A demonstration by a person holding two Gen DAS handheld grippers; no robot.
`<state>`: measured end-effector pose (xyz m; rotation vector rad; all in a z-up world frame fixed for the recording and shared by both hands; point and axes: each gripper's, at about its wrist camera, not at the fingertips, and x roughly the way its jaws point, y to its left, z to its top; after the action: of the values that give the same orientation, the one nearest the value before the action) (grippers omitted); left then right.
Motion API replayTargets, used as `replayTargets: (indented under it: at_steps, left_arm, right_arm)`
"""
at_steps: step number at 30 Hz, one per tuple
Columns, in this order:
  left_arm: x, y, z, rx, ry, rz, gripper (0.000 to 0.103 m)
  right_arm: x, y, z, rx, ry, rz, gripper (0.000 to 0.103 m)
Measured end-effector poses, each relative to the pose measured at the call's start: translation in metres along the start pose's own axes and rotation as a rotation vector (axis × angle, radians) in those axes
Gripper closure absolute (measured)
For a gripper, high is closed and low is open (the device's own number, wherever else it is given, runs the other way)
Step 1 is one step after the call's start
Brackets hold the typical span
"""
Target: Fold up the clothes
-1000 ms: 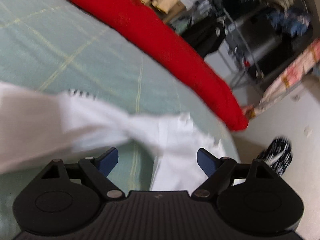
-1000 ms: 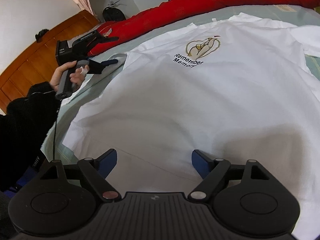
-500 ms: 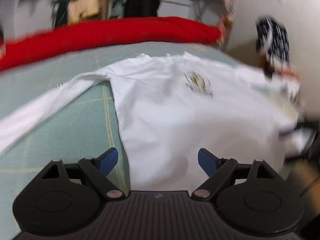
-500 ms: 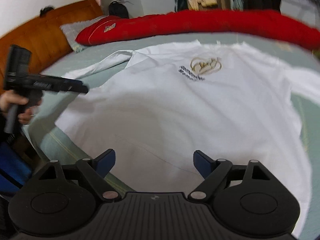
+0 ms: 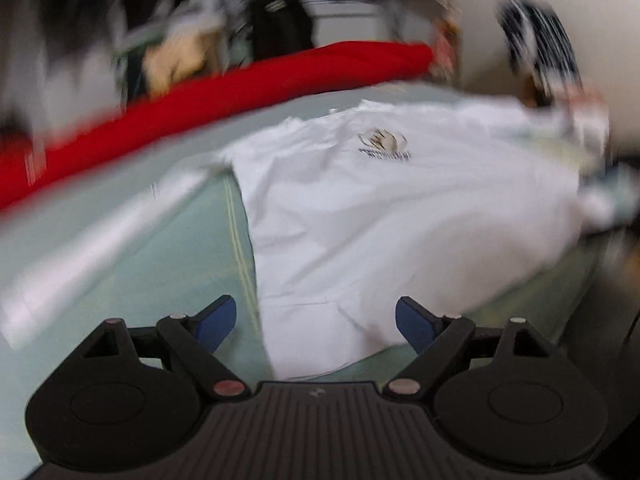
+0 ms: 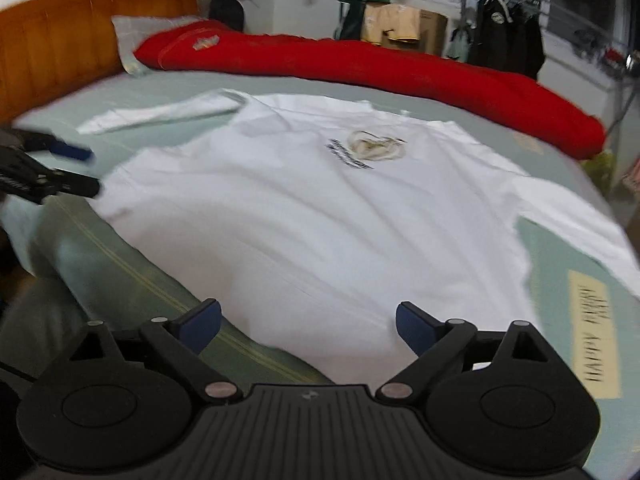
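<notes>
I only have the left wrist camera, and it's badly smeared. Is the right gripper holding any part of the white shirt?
Observer: No. The right gripper is open over the hem of the white shirt. Its jaws have just been opening, and no cloth is pinched between them.
Operator: How does the sleeve on that side lie?
Observer: The right-hand sleeve is spread flat on the green bedsheet and runs out toward the right edge of the picture.
Operator: What's at the head of the bed?
Observer: A wooden headboard, with a grey pillow lying by it.
</notes>
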<state>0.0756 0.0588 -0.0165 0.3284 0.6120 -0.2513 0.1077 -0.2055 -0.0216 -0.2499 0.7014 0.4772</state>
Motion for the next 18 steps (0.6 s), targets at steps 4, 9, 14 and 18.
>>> replayTargets:
  at_steps: [4, 9, 14, 18]
  left_arm:
    - [-0.001, -0.044, -0.002, 0.275, -0.019, 0.014, 0.016]
    - [0.018, -0.085, 0.004, 0.406, -0.041, -0.030, 0.016]
    - [0.042, -0.116, 0.010, 0.512, -0.063, -0.039, 0.016]
    - [0.050, -0.115, 0.024, 0.500, -0.084, -0.026, 0.014]
  right_arm:
    - [0.001, 0.001, -0.005, -0.025, 0.020, -0.044, 0.005]
    - [0.016, 0.025, 0.002, -0.118, 0.015, -0.034, 0.004]
    - [0.034, 0.048, 0.006, -0.244, 0.036, -0.049, 0.003]
    - [0.037, 0.053, 0.006, -0.277, 0.040, -0.056, 0.003]
